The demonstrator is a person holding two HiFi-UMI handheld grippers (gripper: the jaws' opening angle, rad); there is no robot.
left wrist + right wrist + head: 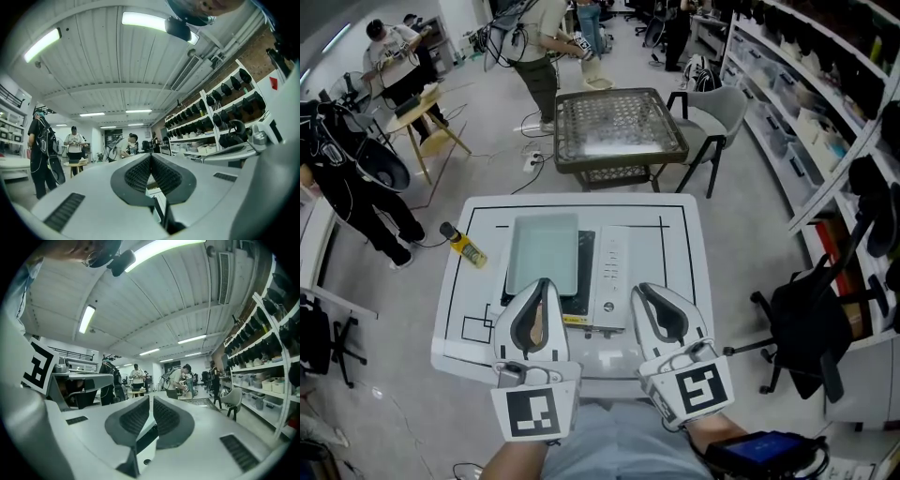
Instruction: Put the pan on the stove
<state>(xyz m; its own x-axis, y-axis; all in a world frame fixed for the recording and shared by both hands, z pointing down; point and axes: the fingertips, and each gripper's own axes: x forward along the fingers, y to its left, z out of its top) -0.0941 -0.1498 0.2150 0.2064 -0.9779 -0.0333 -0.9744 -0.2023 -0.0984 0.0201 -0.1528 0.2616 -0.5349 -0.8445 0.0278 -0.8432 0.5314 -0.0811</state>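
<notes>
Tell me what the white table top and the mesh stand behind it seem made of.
Table top: probably laminate or painted board, matte white with black lines. Mesh stand: likely metal, a shiny wire grid in a dark frame.

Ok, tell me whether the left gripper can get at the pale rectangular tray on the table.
Probably yes. The tray lies straight ahead of the left gripper, with nothing between them on the table. Its jaws are shut, so they would have to open first.

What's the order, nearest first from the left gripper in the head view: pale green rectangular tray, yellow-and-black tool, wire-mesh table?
1. Pale green rectangular tray, just ahead of the left gripper.
2. Yellow-and-black tool, to the left.
3. Wire-mesh table, far ahead.
</notes>
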